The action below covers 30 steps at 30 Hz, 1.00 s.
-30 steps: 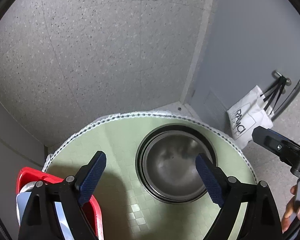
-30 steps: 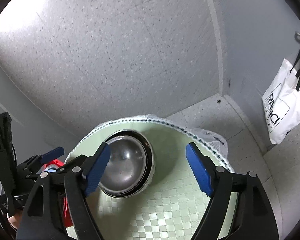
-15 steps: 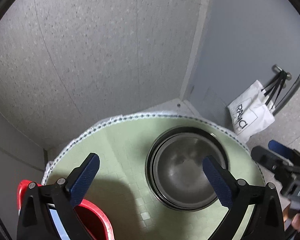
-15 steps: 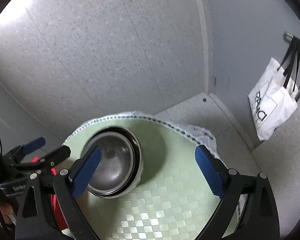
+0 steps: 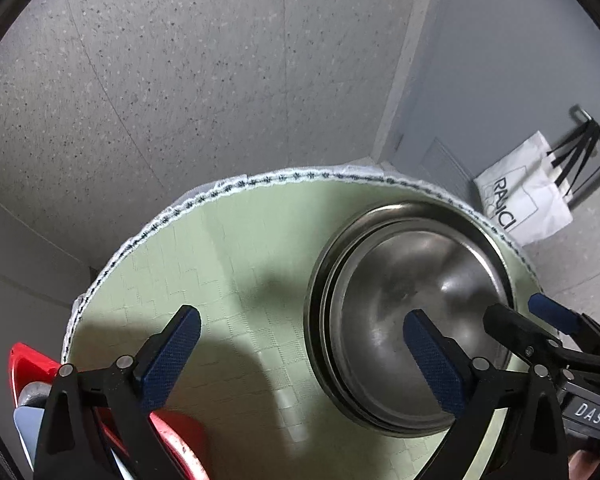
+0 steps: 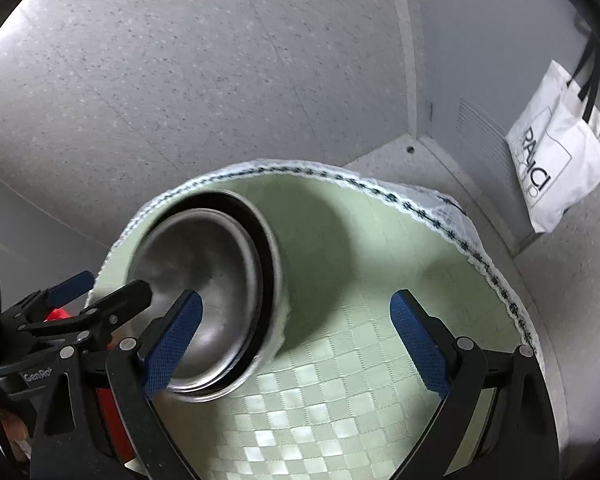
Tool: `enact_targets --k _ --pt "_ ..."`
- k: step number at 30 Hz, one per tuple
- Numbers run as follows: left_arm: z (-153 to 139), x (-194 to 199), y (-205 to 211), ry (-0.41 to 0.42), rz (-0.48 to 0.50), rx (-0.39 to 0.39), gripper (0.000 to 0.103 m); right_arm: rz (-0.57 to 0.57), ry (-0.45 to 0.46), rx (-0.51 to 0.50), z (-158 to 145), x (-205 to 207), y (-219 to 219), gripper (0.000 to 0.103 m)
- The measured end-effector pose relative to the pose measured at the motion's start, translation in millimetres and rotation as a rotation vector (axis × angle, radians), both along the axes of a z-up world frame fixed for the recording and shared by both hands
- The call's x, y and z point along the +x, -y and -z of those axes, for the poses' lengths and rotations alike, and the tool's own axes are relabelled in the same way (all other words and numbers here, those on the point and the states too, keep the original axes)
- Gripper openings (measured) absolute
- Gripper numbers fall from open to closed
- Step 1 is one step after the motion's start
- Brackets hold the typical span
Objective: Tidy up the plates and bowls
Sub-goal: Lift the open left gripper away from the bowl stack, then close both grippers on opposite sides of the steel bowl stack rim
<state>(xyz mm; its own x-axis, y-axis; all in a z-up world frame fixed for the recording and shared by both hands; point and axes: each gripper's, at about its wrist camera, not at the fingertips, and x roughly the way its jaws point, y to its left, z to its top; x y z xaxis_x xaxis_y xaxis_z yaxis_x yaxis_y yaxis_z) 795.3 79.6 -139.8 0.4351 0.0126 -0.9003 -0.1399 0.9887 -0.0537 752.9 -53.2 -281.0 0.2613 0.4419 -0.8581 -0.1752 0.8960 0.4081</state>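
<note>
Nearest, the left gripper (image 5: pixel 303 354) and right gripper (image 6: pixel 296 348) are seen spread wide, nothing grasped. Beyond them, nested steel bowls (image 5: pixel 413 316) are set on the round green-checked table (image 5: pixel 220 264), toward its edge. Low left, a red container (image 5: pixel 32 360) is glimpsed, possibly a bin. Farthest, a white tote bag (image 6: pixel 555 160) is hung on the wall.

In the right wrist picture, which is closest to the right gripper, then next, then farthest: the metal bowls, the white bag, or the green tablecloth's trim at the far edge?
1. Stacked metal bowls: nearest, by the right gripper's left finger.
2. Tablecloth trim: farther, at the round table's back edge.
3. White bag: farthest, hanging on the wall, upper right.
</note>
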Motion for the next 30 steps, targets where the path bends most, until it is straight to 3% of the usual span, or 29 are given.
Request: enact_targets --k 2,4,9,10,13,14,22,30 --pt "7.3 3.0 1.0 -0.015 0.007 -0.012 0.088 0.000 -0.013 -0.009 6.7 0.1 -1.1 0.096" --pt "13.2 6.4 4.7 -0.038 0.026 -0.030 0.073 -0.006 -0.030 -0.007 13.1 -0.8 -3.4 0.095" --pt "24.2 12.8 12.3 -0.059 0.057 -0.049 0.047 -0.023 -0.067 0.027 24.2 -3.9 -7.1 0.080" --pt "24.6 13.7 11.8 -0.059 0.060 -0.070 0.036 -0.029 -0.071 0.045 24.4 -5.1 -7.5 0.077" --pt "23.7 11.9 11.7 -0.047 0.060 -0.070 0.032 -0.059 -0.057 0.084 17.2 -8.1 -11.8 0.052" --pt "23.0 11.4 12.2 -0.041 0.057 -0.061 0.032 -0.071 -0.051 0.089 13.9 -9.4 -13.9 0.040" --pt "13.2 -11.0 15.9 -0.010 0.045 -0.079 0.027 -0.049 -0.018 0.072 1.0 -25.2 -4.0 0.036" --pt "-19.5 -54.9 27.5 0.066 0.104 -0.109 0.027 0.006 0.050 0.054 -34.1 -56.7 14.6 0.034"
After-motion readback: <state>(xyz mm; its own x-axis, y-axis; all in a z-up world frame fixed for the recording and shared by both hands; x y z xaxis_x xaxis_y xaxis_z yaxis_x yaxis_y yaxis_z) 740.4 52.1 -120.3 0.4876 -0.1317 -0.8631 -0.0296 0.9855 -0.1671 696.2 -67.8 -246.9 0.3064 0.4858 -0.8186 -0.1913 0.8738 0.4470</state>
